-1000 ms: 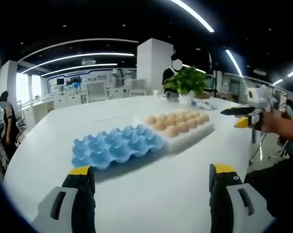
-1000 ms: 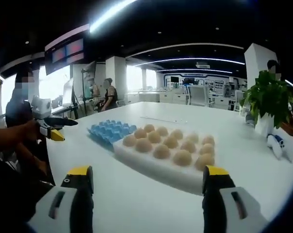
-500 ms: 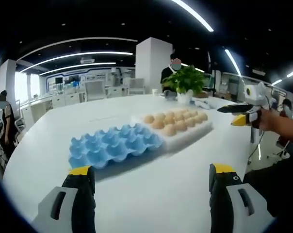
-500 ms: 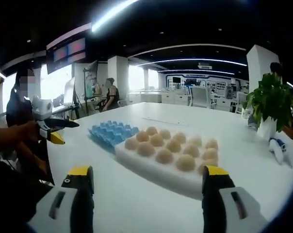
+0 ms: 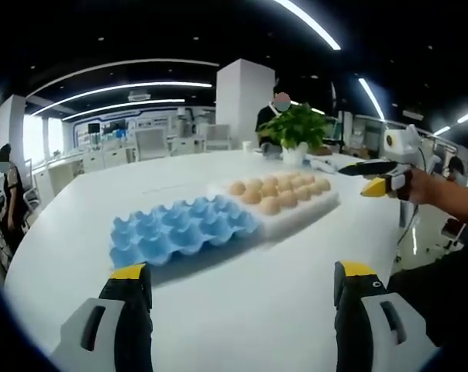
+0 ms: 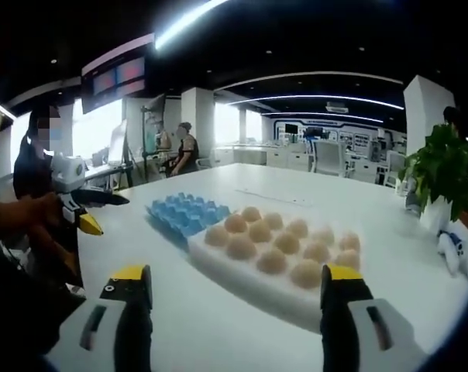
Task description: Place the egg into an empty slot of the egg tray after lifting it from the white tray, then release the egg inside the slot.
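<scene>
Blue egg tray (image 5: 184, 230) touches the white tray (image 5: 296, 211) of eggs (image 5: 271, 206) at its 3 o'clock; my left tool (image 5: 242, 280) and right tool (image 6: 232, 279) gape wide, empty, above the table (image 5: 242, 310).

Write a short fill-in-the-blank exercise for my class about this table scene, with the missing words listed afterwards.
1. The egg tray beside the white tray is coloured ____.
2. The eggs sit on the ____ tray.
3. The jaws of the right gripper stand ____, with nothing between them.
4. The slots of the egg tray hold ____ eggs.

Missing words: blue; white; open; no
</scene>
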`<action>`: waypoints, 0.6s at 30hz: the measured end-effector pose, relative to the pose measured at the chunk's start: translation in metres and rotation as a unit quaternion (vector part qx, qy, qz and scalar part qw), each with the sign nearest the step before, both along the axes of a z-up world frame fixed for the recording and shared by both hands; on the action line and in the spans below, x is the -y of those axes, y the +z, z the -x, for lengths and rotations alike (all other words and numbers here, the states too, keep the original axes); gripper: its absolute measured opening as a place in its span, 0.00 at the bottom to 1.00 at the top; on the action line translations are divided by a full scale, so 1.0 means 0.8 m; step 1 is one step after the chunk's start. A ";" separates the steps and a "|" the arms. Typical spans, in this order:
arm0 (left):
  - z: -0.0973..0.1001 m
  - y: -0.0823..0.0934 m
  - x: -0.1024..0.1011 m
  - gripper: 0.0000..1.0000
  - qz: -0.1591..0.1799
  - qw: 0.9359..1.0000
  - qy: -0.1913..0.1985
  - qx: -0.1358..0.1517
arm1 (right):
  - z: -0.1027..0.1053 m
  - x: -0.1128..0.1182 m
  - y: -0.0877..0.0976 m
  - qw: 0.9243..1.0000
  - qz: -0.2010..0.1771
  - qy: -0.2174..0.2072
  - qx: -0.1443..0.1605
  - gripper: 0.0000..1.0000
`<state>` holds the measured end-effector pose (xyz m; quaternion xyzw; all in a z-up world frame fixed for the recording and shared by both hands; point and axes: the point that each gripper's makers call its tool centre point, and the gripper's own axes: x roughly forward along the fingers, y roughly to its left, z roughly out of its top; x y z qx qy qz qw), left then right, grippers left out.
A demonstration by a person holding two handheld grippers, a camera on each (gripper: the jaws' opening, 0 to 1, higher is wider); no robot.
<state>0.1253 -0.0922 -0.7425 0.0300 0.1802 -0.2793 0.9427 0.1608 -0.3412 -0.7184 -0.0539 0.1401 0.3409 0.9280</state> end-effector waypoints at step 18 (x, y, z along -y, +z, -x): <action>0.004 -0.005 0.004 0.99 -0.011 1.000 -0.006 0.000 | -0.020 -0.038 0.007 0.999 -0.006 0.042 0.000 0.83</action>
